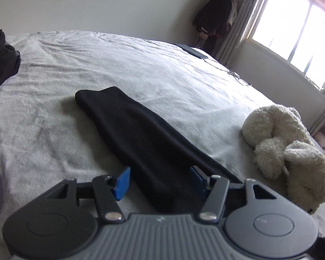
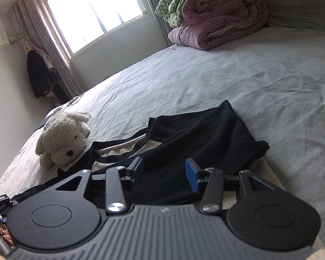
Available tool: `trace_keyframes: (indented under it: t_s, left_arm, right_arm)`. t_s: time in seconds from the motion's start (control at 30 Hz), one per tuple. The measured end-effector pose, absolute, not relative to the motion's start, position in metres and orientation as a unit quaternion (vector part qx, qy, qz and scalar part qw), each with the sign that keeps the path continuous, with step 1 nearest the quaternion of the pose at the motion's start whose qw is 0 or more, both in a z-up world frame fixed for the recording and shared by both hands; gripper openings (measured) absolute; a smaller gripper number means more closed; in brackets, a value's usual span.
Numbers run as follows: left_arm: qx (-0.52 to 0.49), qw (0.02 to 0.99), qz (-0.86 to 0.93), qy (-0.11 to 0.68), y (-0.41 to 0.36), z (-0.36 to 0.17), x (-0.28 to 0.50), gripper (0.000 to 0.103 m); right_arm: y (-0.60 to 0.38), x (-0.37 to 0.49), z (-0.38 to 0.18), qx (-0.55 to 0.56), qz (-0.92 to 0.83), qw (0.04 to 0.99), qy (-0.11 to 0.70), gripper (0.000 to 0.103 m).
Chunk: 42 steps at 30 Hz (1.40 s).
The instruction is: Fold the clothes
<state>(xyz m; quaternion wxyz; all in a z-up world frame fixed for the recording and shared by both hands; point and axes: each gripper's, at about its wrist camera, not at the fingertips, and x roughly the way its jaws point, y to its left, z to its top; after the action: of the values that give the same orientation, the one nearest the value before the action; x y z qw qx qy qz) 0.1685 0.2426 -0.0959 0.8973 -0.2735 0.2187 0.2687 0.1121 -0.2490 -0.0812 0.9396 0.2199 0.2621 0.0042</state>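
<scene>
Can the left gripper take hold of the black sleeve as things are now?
Probably yes. The left gripper is open, its blue pads on either side of the black sleeve, which lies flat on the bed with nothing blocking.

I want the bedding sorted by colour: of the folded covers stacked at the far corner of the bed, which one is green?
The patterned green cover, draped on top at the left of the pile near the curtain. The thick rolled quilt beneath and beside it is plain purple.
</scene>
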Motion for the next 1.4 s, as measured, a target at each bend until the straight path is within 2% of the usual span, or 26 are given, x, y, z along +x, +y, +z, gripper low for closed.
trace_keyframes:
  t_s: [0.1, 0.13, 0.5, 0.53, 0.6, 0.63, 0.67, 0.77, 0.83, 0.9, 0.93, 1.07, 1.2, 1.4]
  left_arm:
    - [-0.306, 0.889, 0.275, 0.202, 0.25, -0.102, 0.168, 0.026]
    - [-0.32, 0.886, 0.273, 0.197, 0.253, -0.102, 0.166, 0.006]
    - [-0.272, 0.882, 0.356, 0.146, 0.242, -0.073, 0.15, 0.008]
    - [-0.289, 0.878, 0.352, 0.149, 0.247, -0.077, 0.15, 0.011]
    - [-0.332, 0.868, 0.339, 0.15, 0.259, -0.086, 0.148, 0.023]
    - [-0.355, 0.862, 0.33, 0.147, 0.265, -0.09, 0.146, 0.039]
    - [-0.379, 0.856, 0.323, 0.141, 0.27, -0.095, 0.143, 0.044]
    - [-0.424, 0.843, 0.308, 0.122, 0.28, -0.106, 0.14, 0.043]
    - [-0.438, 0.84, 0.301, 0.113, 0.281, -0.11, 0.141, 0.043]
    - [-0.443, 0.839, 0.297, 0.109, 0.28, -0.111, 0.142, 0.025]
    - [-0.439, 0.841, 0.297, 0.107, 0.279, -0.11, 0.142, 0.007]
    - [-0.403, 0.864, 0.293, 0.075, 0.266, -0.091, 0.138, 0.006]
    - [-0.363, 0.892, 0.268, 0.03, 0.249, -0.064, 0.13, 0.006]
    - [-0.377, 0.898, 0.224, 0.013, 0.248, -0.05, 0.125, 0.006]
  right_arm:
    - [-0.227, 0.117, -0.072, 0.203, 0.042, 0.94, 0.272, 0.048]
    - [-0.219, 0.118, -0.069, 0.196, 0.055, 0.939, 0.276, 0.048]
    - [-0.128, 0.152, -0.071, 0.117, 0.163, 0.928, 0.314, 0.048]
    - [-0.125, 0.155, -0.073, 0.119, 0.167, 0.926, 0.318, 0.048]
    - [-0.118, 0.161, -0.077, 0.12, 0.174, 0.922, 0.324, 0.048]
    - [-0.115, 0.163, -0.079, 0.119, 0.178, 0.92, 0.327, 0.048]
    - [-0.111, 0.163, -0.079, 0.114, 0.181, 0.921, 0.327, 0.048]
    - [-0.1, 0.165, -0.082, 0.101, 0.193, 0.92, 0.324, 0.044]
    - [-0.094, 0.167, -0.086, 0.102, 0.21, 0.917, 0.324, 0.032]
    - [-0.088, 0.17, -0.091, 0.11, 0.226, 0.911, 0.326, 0.026]
    - [-0.086, 0.172, -0.096, 0.114, 0.233, 0.907, 0.33, 0.024]
    - [-0.079, 0.179, -0.113, 0.123, 0.241, 0.898, 0.346, 0.021]
    - [-0.083, 0.175, -0.102, 0.134, 0.231, 0.901, 0.341, 0.016]
    - [-0.074, 0.178, -0.112, 0.138, 0.267, 0.888, 0.349, 0.015]
